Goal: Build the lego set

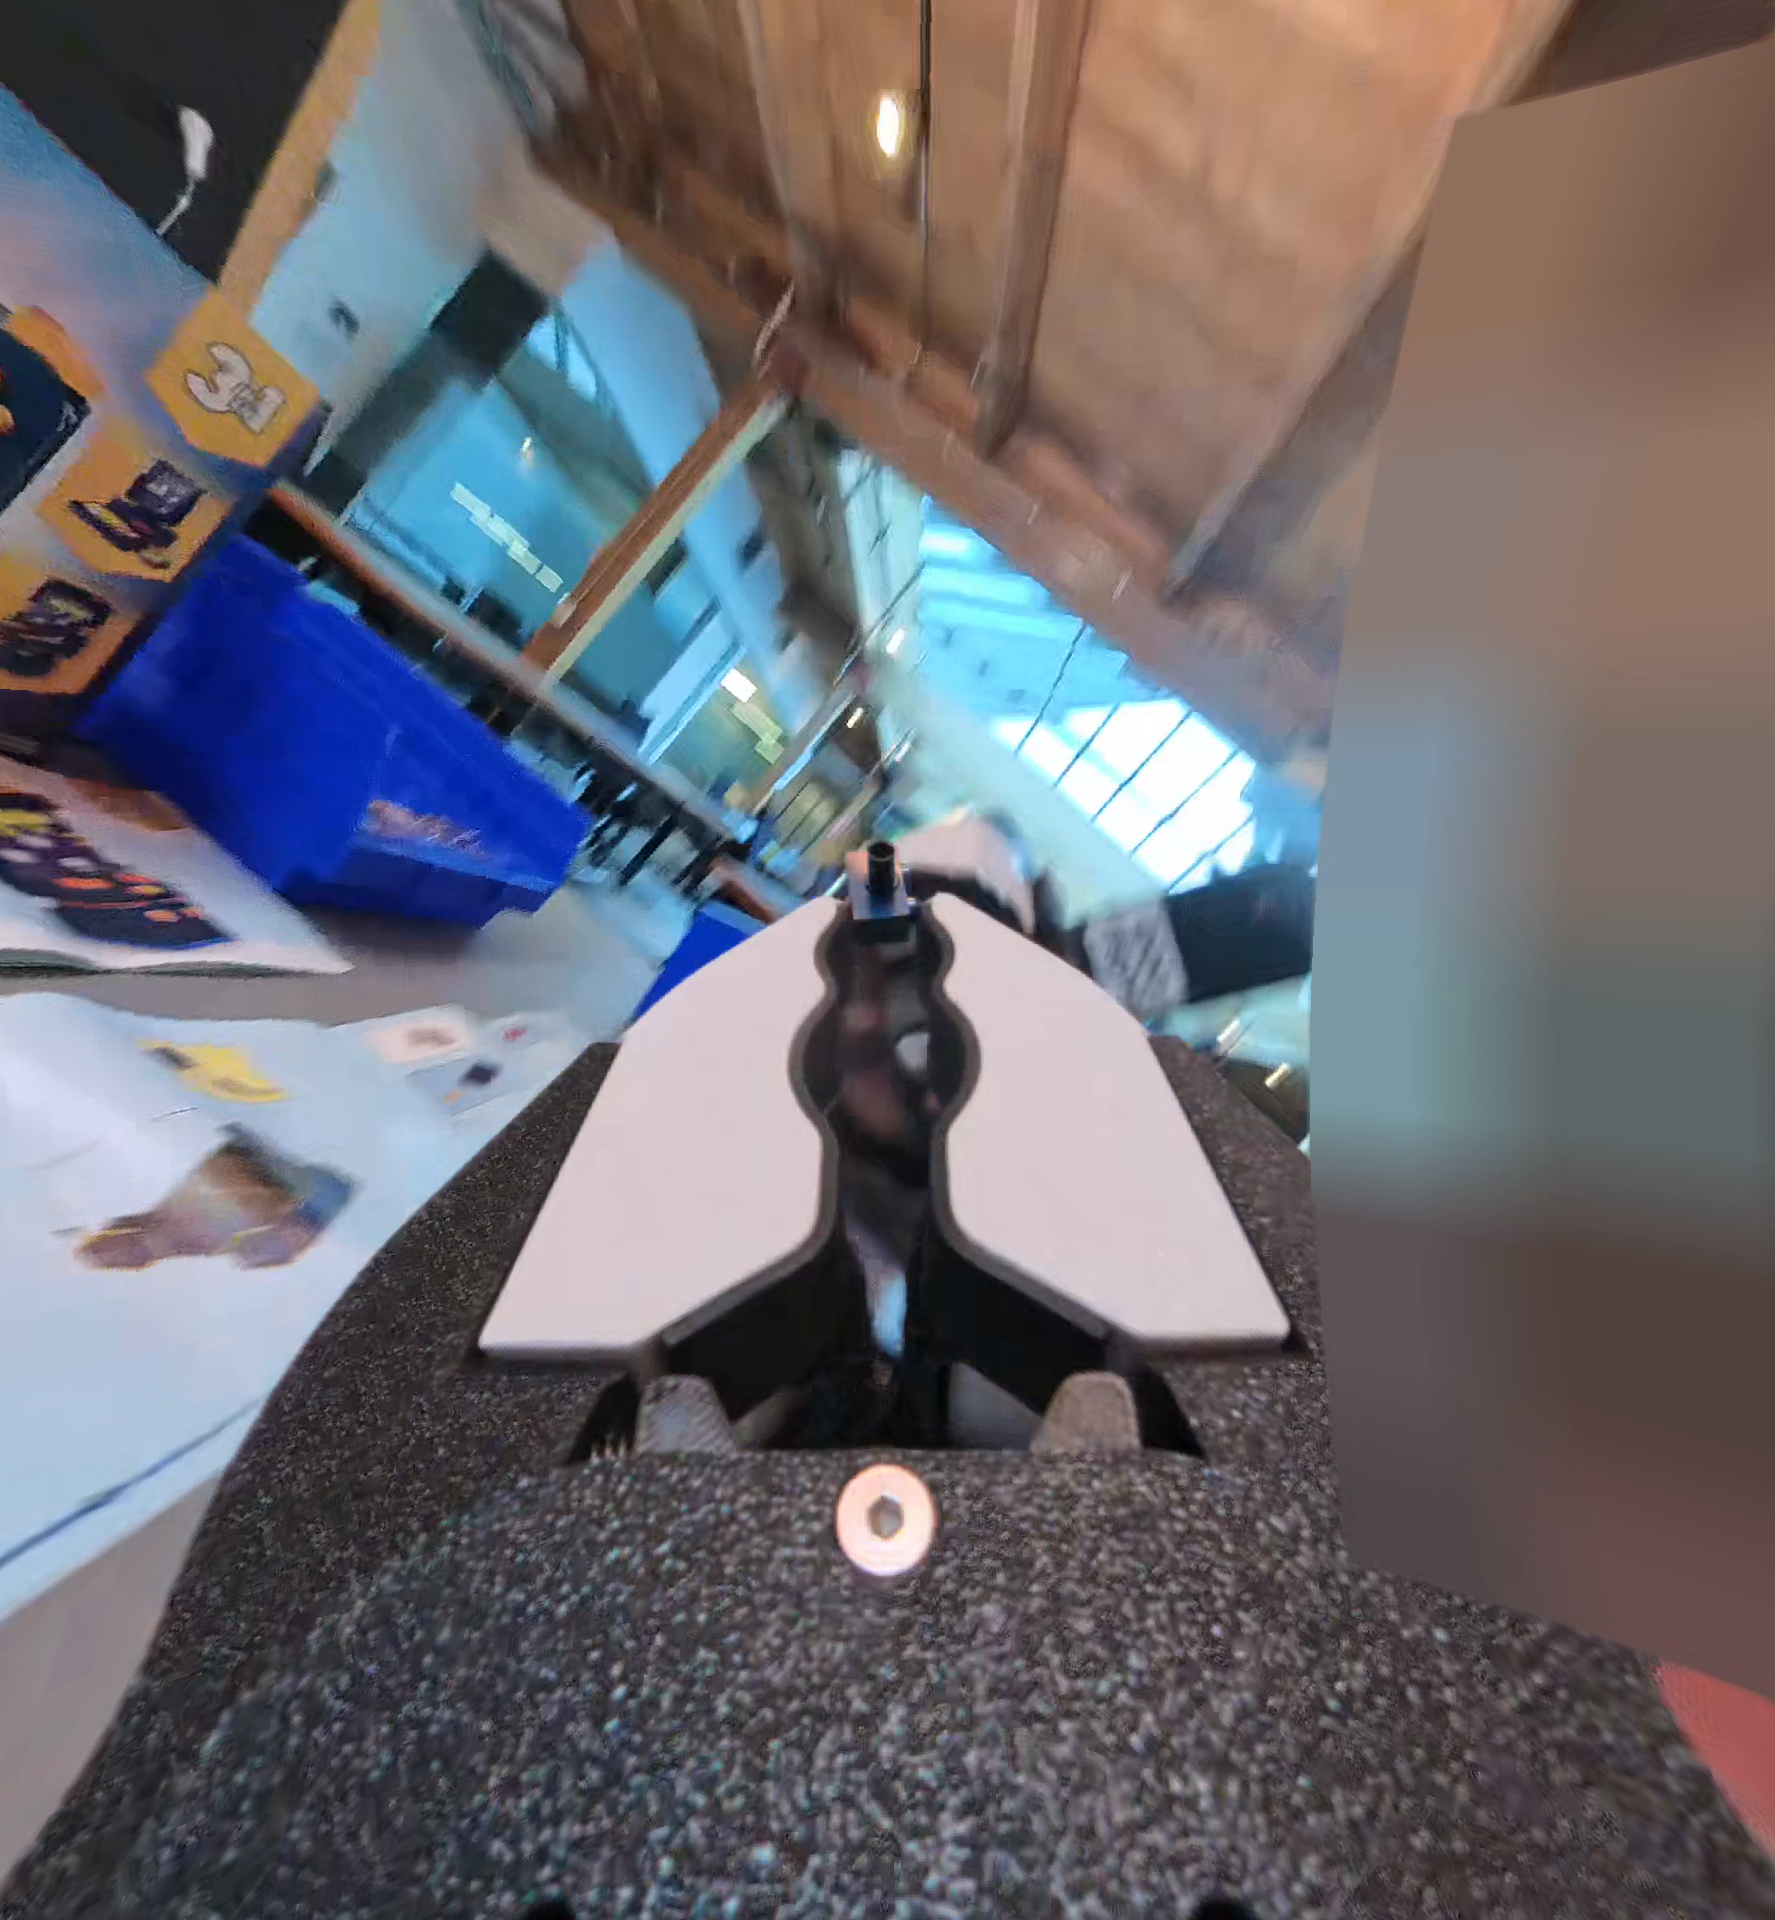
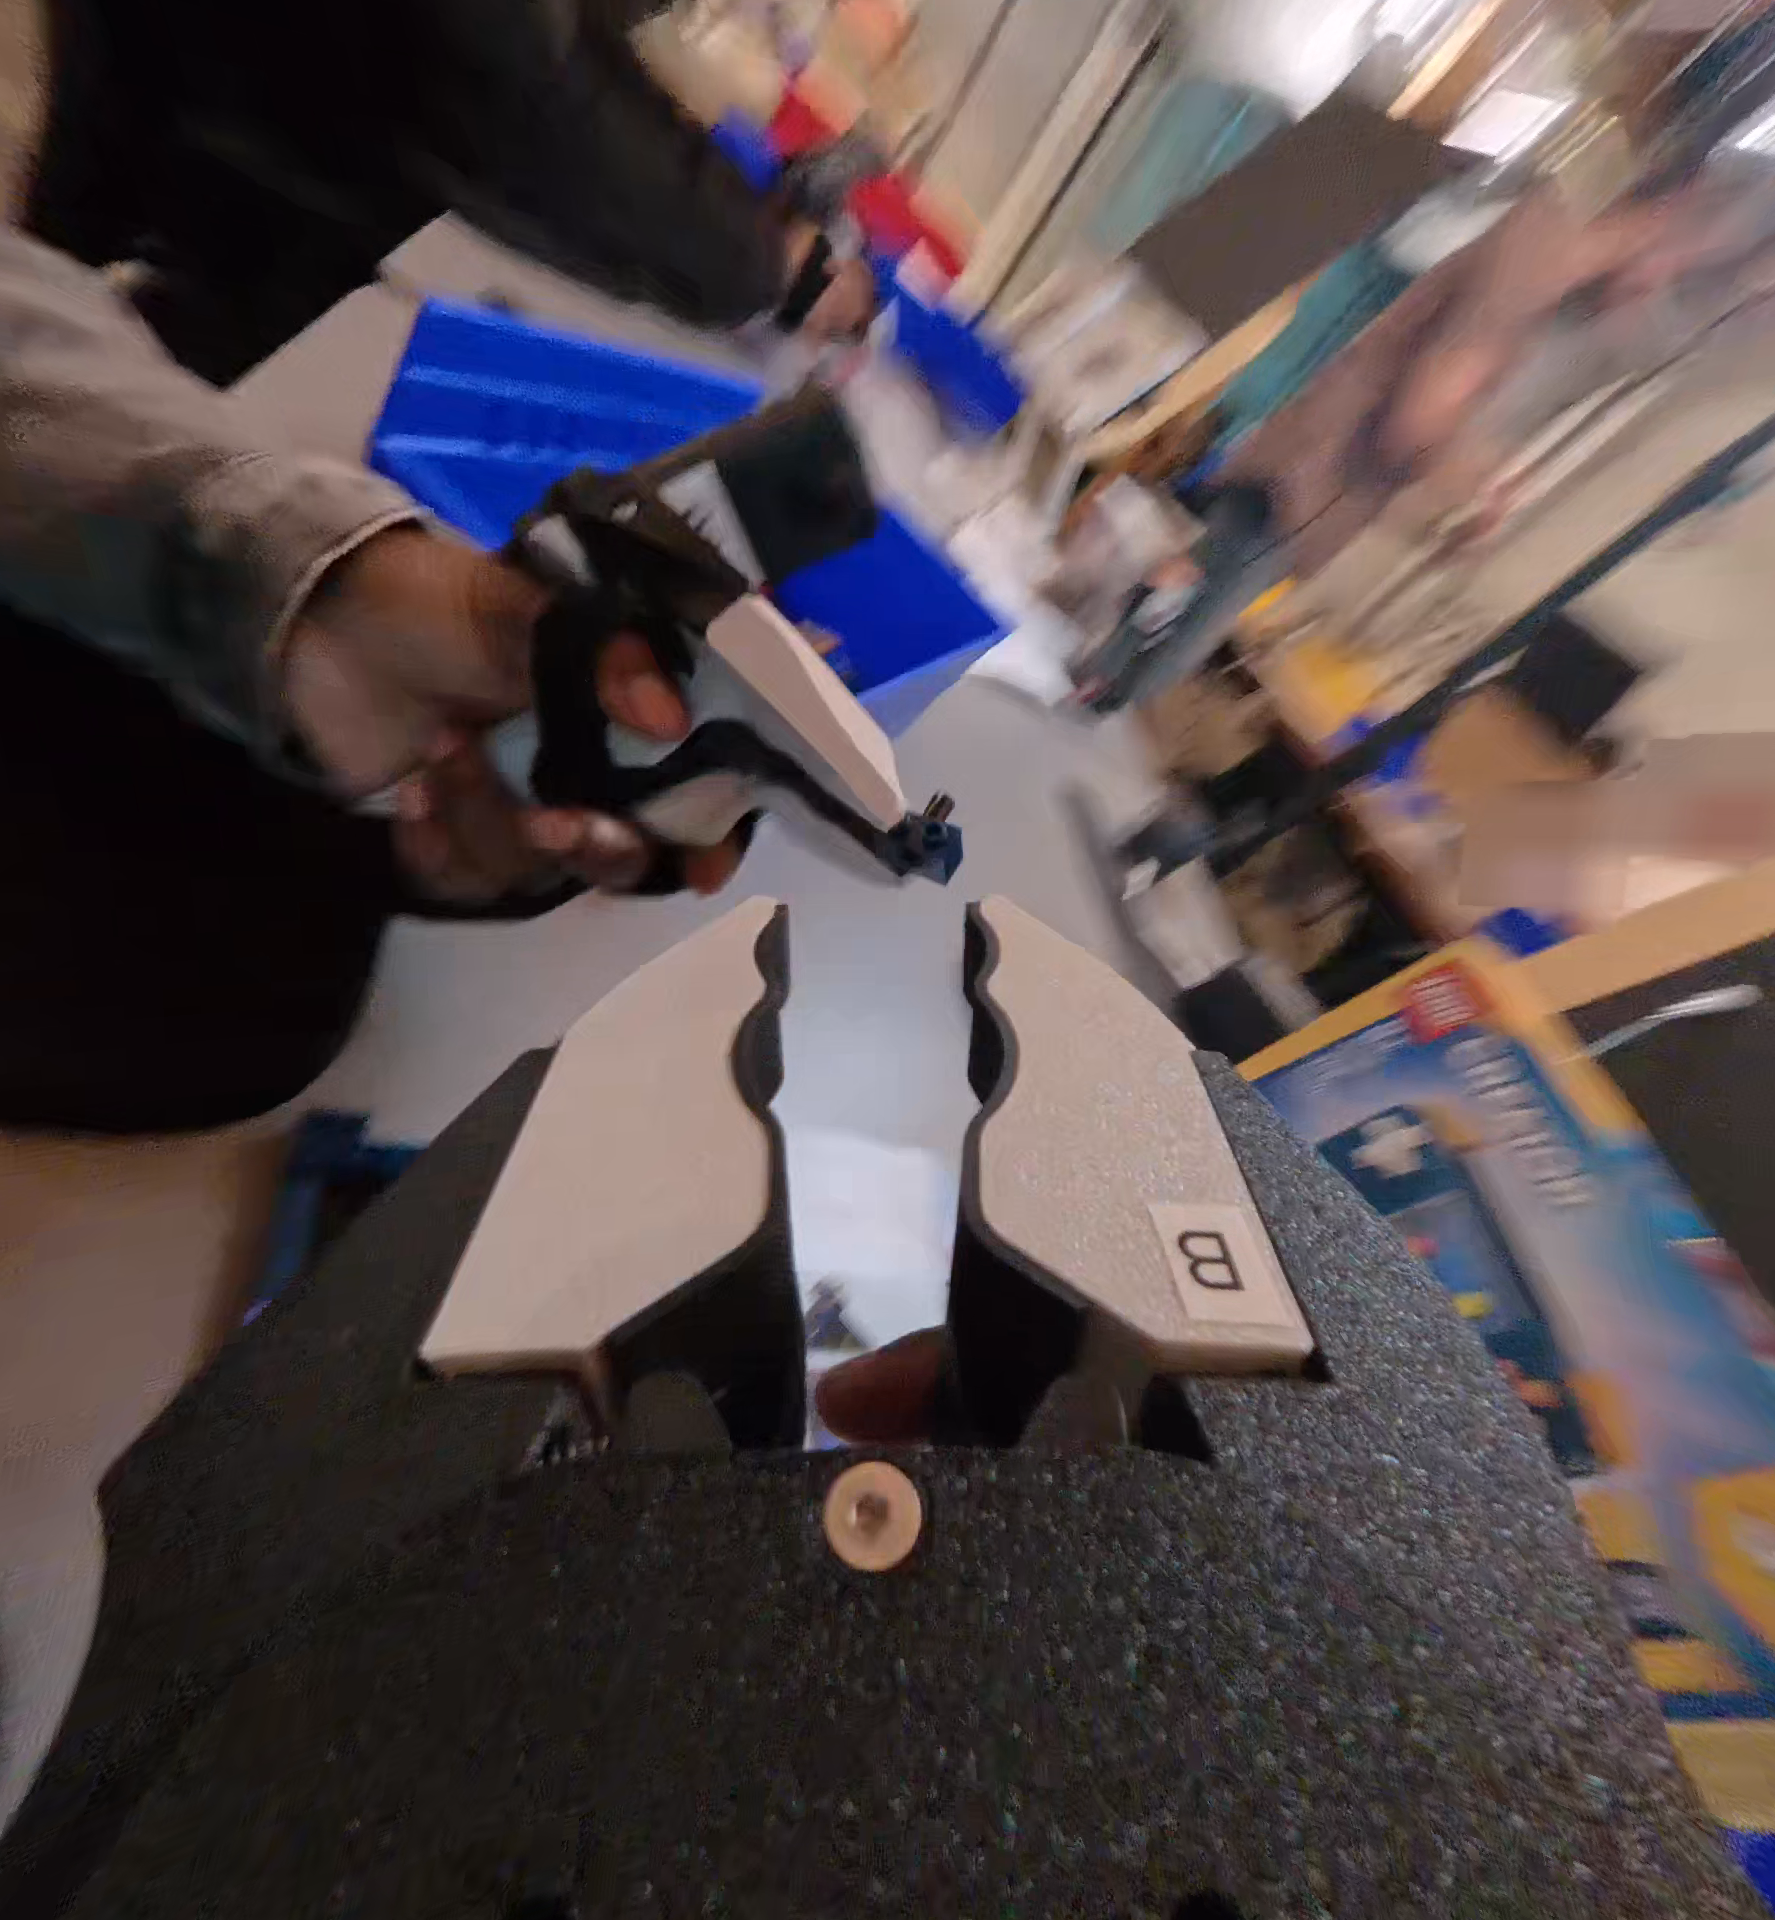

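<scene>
My left gripper (image 1: 881, 914) is shut on a small dark blue toy brick (image 1: 878, 902) with a short black peg sticking out of it. The brick sits at the very tips of the pads, lifted off the table. The right wrist view shows the same gripper (image 2: 904, 831) in a person's hand, pinching the blue brick (image 2: 930, 840) just beyond my right fingertips. My right gripper (image 2: 878, 914) is open and nothing lies between its pads. The brick hangs a little past and above its fingertips.
A blue plastic bin (image 1: 322, 727) stands on the grey table (image 1: 509, 956), also visible in the right wrist view (image 2: 550, 416). Printed instruction sheets (image 1: 135, 1195) lie at the left. A colourful toy box (image 2: 1548, 1247) stands at the right. A person's sleeve (image 2: 114, 416) fills the upper left. My two grippers' fingertips are within a few centimetres of each other.
</scene>
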A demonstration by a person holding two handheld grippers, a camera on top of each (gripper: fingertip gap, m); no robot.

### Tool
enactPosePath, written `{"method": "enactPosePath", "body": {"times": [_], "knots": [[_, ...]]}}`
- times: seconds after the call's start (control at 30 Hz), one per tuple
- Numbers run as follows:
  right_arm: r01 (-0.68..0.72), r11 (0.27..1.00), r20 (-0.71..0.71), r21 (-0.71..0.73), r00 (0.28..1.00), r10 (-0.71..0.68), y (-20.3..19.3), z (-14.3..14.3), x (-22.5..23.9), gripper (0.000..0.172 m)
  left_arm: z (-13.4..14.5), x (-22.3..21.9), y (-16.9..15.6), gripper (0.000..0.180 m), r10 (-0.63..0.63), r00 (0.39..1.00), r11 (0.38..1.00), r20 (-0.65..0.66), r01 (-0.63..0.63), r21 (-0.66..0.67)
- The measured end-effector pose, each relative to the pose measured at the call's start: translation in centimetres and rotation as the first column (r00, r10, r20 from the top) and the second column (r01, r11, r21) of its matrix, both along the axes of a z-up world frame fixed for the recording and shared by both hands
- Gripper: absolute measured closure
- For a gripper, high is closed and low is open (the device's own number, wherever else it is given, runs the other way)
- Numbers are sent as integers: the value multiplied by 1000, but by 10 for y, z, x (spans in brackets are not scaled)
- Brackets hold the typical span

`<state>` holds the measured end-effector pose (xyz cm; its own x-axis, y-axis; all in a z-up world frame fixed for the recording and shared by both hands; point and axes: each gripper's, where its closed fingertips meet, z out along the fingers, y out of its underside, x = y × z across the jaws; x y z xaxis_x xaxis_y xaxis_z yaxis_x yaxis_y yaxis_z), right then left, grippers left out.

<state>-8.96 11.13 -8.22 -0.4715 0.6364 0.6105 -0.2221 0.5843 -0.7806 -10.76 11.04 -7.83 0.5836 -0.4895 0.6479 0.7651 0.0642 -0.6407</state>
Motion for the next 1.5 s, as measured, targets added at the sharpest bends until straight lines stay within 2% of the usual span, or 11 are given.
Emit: {"method": "enactPosePath", "body": {"times": [0.07,0.17,0.37,0.83,0.9,1.0,1.07,1.17,1.23,1.37,1.5], "knots": [[95,995,-147,31,985,-90,-2,9,1,145,8,1,-1,170,-35,985,998,171,25,61],[182,983,-190,29,966,-174,-1,14,-4,145,18,6,-2,170,-135,921,984,366,81,160],[188,981,-199,54,964,-174,-4,18,-5,147,21,19,1,170,-179,893,975,413,103,199],[112,993,-152,-28,982,-115,1,14,3,155,10,30,9,170,-123,940,990,318,93,108],[53,989,-104,-136,992,-68,9,14,7,155,6,35,11,161,-151,965,988,215,145,44],[-55,954,24,-296,998,65,25,5,20,155,-11,42,10,128,-197,974,976,-108,184,-117],[-116,931,205,-345,959,195,31,-22,32,155,-48,39,8,114,-235,869,943,-436,96,-317],[-117,939,452,-323,852,262,42,-80,48,156,-110,29,-6,115,-393,539,849,-745,-99,-519],[-115,960,535,-255,811,239,45,-113,54,155,-132,37,-13,119,-486,414,814,-770,-107,-571],[-140,977,617,-163,758,212,38,-144,56,155,-163,52,-15,99,-618,299,738,-727,-98,-668],[-80,984,672,-159,721,168,40,-154,50,155,-168,55,-5,87,-663,193,710,-724,-146,-689]]}}
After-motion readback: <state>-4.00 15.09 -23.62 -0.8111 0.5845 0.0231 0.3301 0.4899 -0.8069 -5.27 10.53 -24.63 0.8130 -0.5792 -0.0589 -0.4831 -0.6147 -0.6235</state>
